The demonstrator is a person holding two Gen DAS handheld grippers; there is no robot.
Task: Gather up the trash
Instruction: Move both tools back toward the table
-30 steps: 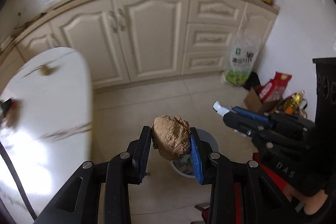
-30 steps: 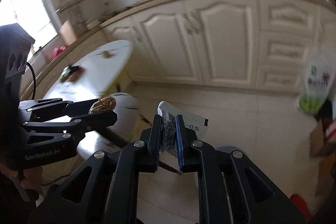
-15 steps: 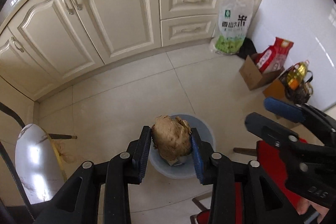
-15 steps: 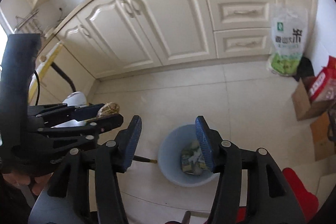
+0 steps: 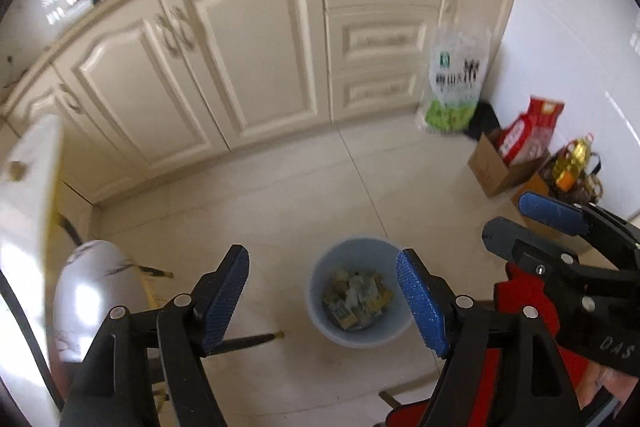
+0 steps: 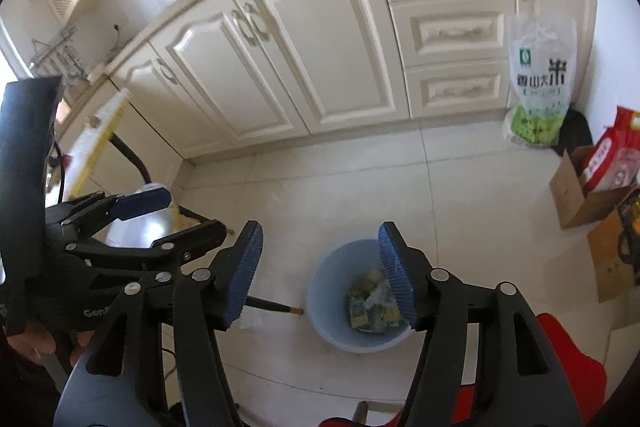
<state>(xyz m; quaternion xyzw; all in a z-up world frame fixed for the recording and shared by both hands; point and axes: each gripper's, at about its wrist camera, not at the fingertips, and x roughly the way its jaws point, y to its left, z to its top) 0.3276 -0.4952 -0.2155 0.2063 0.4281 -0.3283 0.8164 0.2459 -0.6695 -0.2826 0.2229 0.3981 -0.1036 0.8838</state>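
Tongs gape empty on both sides: left gripper (image 5: 324, 301) and right gripper (image 6: 320, 273) hover with jaws apart above the blue bin (image 5: 320, 291), where the trash (image 5: 356, 293) lies, seemingly positioned for dropping; cabinets (image 5: 240, 67) stand beyond.

My left gripper (image 5: 322, 297): jaws wide apart, blue pads bare, nothing between them. Below it, a pale blue waste bin (image 5: 320, 323) on the tiled floor (image 5: 280, 195), holding crumpled wrappers (image 5: 356, 297). My right gripper (image 5: 524, 223): at right, jaws parted. Cream cabinets (image 5: 240, 47) behind. Rice bag (image 5: 456, 79) leaning against the drawers. Cardboard box (image 5: 494, 171) with a red packet (image 5: 528, 131) beside the wall. White tabletop (image 5: 24, 211) at left.
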